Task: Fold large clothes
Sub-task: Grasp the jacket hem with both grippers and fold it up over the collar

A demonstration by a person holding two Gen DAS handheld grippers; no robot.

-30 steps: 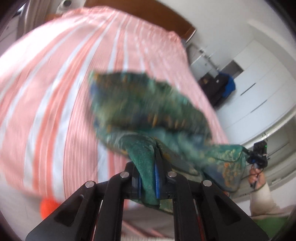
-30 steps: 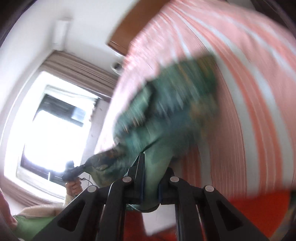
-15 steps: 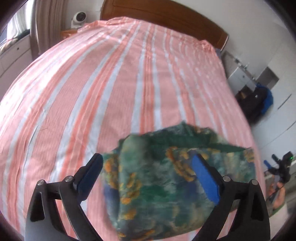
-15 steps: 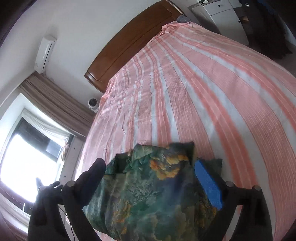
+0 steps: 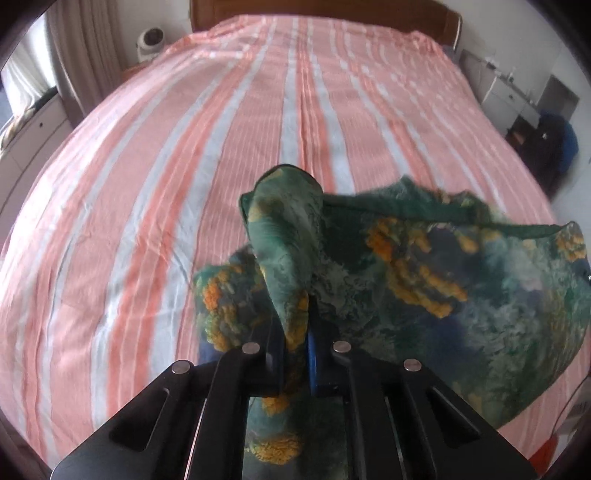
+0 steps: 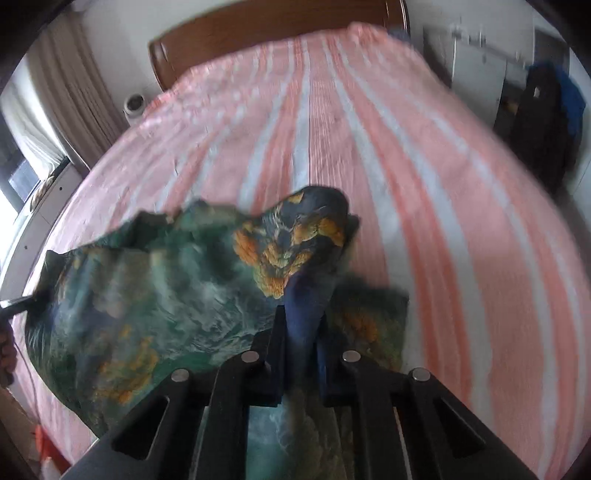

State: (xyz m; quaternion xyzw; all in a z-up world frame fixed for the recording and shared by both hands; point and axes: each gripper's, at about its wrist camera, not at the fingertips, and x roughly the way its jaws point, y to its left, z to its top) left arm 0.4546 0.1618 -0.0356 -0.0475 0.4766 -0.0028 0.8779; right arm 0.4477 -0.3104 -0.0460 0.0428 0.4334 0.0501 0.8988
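Note:
A green garment with orange and blue print (image 5: 443, 295) lies bunched on the near part of the pink-and-white striped bed (image 5: 184, 147). My left gripper (image 5: 295, 332) points down at its left end. Its jaws are closing tight on a raised fold, with the pads pressing the cloth. In the right wrist view the same garment (image 6: 166, 295) spreads to the left over the bed (image 6: 443, 166). My right gripper (image 6: 301, 325) pinches a dark blue and orange fold at the right end, its jaws closing onto it. The fingertips of both are hidden in cloth.
A wooden headboard (image 5: 314, 7) stands at the far end of the bed. A small round fan (image 5: 149, 40) and curtains are at the far left. White drawers and a dark bag with blue cloth (image 5: 554, 147) stand at the right. A hand (image 6: 5, 350) shows at the left edge.
A second ago both grippers held the garment up, shut on it. Half a second ago both stood wide open over it on the bed. Now both are shut on new folds.

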